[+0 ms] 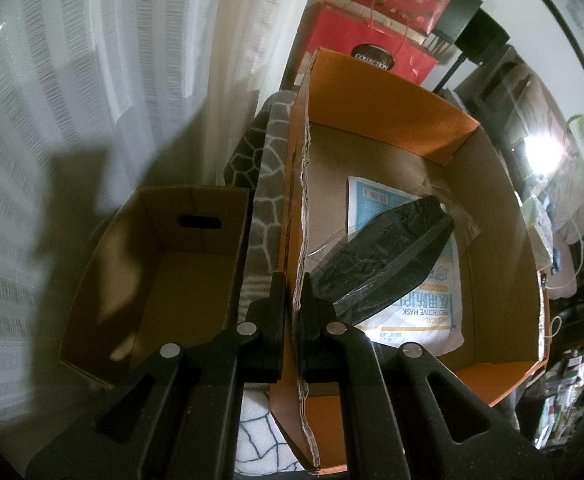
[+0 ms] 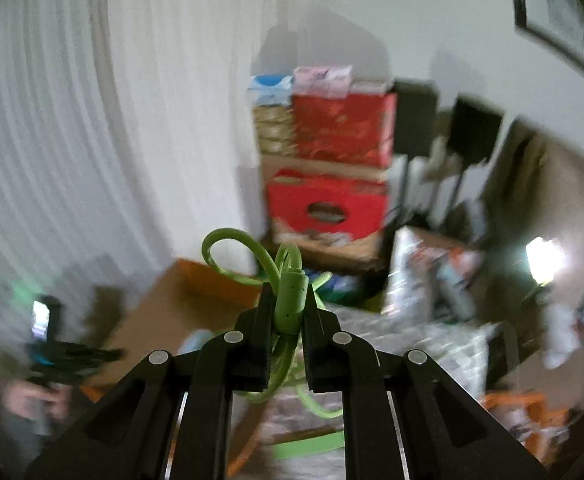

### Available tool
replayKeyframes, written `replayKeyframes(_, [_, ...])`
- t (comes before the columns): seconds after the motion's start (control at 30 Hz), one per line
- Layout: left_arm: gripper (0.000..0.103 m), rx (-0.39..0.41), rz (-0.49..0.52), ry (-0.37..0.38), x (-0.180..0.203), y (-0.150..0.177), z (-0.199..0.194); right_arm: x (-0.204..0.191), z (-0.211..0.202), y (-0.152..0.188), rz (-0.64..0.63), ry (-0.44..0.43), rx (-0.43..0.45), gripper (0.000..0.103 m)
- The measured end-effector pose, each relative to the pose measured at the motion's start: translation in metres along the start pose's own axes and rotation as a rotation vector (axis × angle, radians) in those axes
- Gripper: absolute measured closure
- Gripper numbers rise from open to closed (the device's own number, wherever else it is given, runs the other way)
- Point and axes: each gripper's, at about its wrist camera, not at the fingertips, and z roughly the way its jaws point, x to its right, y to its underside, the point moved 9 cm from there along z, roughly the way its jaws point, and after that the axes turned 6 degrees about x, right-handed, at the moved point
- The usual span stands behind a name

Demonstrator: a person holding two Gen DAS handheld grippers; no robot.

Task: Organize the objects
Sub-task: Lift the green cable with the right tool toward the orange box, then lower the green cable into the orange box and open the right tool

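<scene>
The orange box (image 1: 503,248), a wide open cardboard carton with orange outer faces and a plain brown floor, is the largest thing here and serves as the landmark. Just left of its torn left wall stands the brown box (image 1: 164,280), smaller, open-topped, with a hand slot cut in its far wall. Between the two lies a grey patterned blanket (image 1: 266,200) that reaches under both. Beyond the orange box's far wall red gift bags (image 1: 371,46) are stacked against a white curtain (image 1: 112,80).

On the floor of the orange box lies a white mask packet (image 1: 431,312) printed in blue, and across it rests a black mask (image 1: 383,264) in a clear wrapper.

The left gripper (image 1: 293,300) is clamped on the orange box's torn left wall, one finger outside it and one inside.

The right gripper (image 2: 288,312) is clamped on a coiled green cable (image 2: 290,300), held in the air to the right of the orange box; loops of it stick out above and below the fingers. That view is blurred, so what lies beneath is probably the same blanket.
</scene>
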Motion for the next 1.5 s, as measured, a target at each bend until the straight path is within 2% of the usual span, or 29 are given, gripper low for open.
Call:
replayKeyframes(0.1, [0.098,0.000,0.001,-0.001,0.001,0.000,0.000,0.003,-0.001,0.006,-0.053,0.065,0.006,0.093])
replayKeyframes(0.4, [0.098,0.001,0.002,-0.004,0.002,0.000,0.001,0.020,0.012,0.026,0.056,-0.011,-0.054,0.093])
replayKeyframes(0.7, [0.098,0.000,0.003,-0.006,0.001,-0.001,0.001,0.013,-0.021,-0.018,0.025,-0.012,0.042,0.093])
replayKeyframes(0.87, [0.098,0.001,0.001,-0.005,0.001,-0.001,0.001,-0.007,-0.024,-0.033,0.012,-0.058,0.047,0.093])
replayKeyframes(1.03, [0.098,0.000,0.003,-0.006,0.001,-0.001,0.001,-0.033,-0.010,-0.030,0.004,-0.106,0.025,0.093])
replayKeyframes(1.27, [0.098,0.000,0.004,-0.006,0.001,-0.001,0.001,-0.074,0.030,-0.014,0.019,-0.193,-0.035,0.093])
replayKeyframes(1.5, [0.098,0.000,0.003,-0.007,0.001,-0.001,0.001,-0.101,0.067,0.004,0.025,-0.226,-0.080,0.093])
